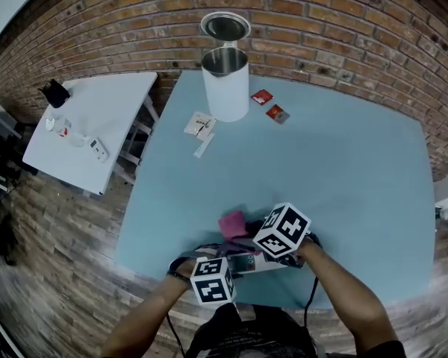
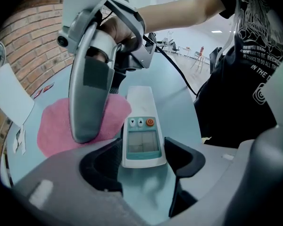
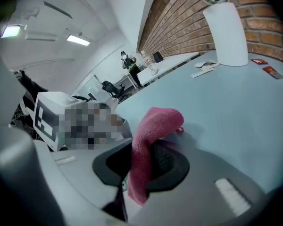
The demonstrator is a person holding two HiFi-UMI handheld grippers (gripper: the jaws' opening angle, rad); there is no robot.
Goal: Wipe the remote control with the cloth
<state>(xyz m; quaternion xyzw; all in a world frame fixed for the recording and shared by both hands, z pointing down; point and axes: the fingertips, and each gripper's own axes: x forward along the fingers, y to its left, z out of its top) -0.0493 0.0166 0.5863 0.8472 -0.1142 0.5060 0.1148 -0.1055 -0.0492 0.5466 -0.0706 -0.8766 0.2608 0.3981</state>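
Left claw (image 2: 144,150) clamps the near end of the remote control (image 2: 140,126), which lies flat on the blue surface (image 1: 343,170), long axis running 6 to 12 o'clock. Right claw (image 3: 142,163), pinching the pink cloth (image 3: 155,121), sits just beside the remote at its 10 o'clock. Well apart at 12 stands an open white canister (image 1: 225,88), contents unseen.

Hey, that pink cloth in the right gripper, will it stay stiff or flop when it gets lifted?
Probably floppy: the pink cloth curls over on itself beyond where the right gripper pinches it. It looks thin and soft, so likely light, and a push would probably bunch it rather than slide it whole.
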